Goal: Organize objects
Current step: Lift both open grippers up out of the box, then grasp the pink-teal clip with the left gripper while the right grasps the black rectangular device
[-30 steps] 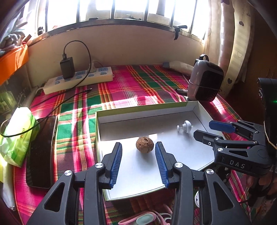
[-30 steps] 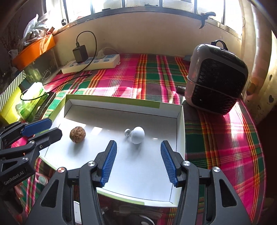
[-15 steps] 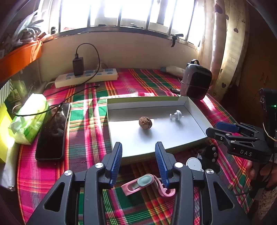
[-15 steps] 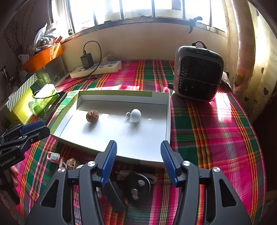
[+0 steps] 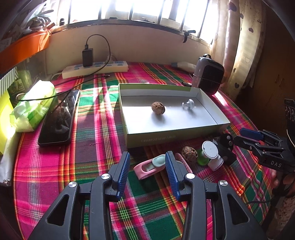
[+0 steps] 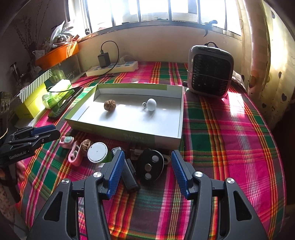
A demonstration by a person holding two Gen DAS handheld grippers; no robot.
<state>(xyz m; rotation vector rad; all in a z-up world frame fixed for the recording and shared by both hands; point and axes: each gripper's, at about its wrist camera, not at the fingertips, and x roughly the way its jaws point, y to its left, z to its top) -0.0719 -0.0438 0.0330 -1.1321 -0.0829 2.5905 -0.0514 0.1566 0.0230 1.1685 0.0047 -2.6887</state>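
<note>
Both claws hang open and empty above a plaid-covered counter (image 5: 95,129): the left claw (image 5: 147,169) over a pink clip (image 5: 147,167), the right claw (image 6: 145,172) over a black disc (image 6: 152,167). A walnut (image 5: 158,108) and a white knob (image 5: 188,104) lie apart inside the shallow box (image 5: 173,137).

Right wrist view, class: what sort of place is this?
Probably a lived-in home room: a plaid-covered table beneath a barred window, a power strip with charger, and heart-patterned curtains.
</note>
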